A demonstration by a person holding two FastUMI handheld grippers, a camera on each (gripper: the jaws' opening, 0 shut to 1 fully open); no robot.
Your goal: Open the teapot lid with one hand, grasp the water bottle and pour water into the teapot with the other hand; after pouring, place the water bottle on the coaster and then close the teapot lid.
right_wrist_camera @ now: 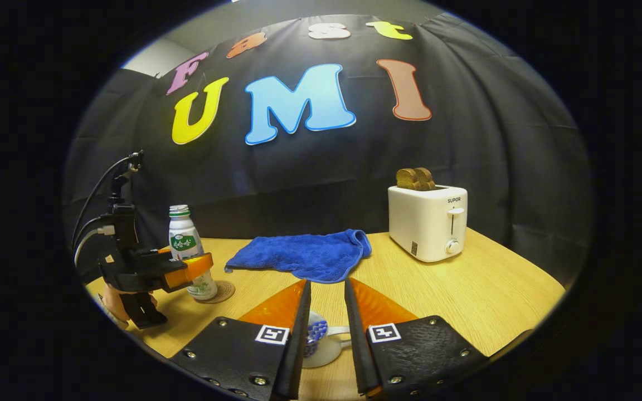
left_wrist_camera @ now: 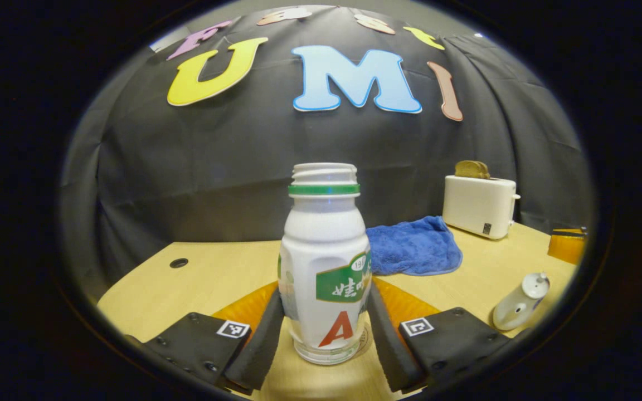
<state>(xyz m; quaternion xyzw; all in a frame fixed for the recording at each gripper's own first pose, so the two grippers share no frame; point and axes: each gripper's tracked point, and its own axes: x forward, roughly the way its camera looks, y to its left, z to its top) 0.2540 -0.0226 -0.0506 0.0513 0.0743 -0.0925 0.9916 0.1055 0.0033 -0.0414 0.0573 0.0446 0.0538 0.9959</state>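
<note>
- The left gripper (left_wrist_camera: 325,328) is set around the water bottle (left_wrist_camera: 325,267), one finger at each flank of its lower body; whether both press on it I cannot tell.
- The uncapped bottle stands upright on the coaster (right_wrist_camera: 216,292), at eight o'clock on the counter (right_wrist_camera: 466,289) in the right gripper view.
- The right gripper (right_wrist_camera: 326,334) has its fingers a little apart, either side of a small white piece with a blue pattern (right_wrist_camera: 316,337); contact is unclear.
- A white object (left_wrist_camera: 520,302) lies tilted at four o'clock in the left gripper view.
- A blue towel (right_wrist_camera: 304,255) lies mid-counter, a toaster (right_wrist_camera: 428,221) holding toast at two o'clock.
</note>
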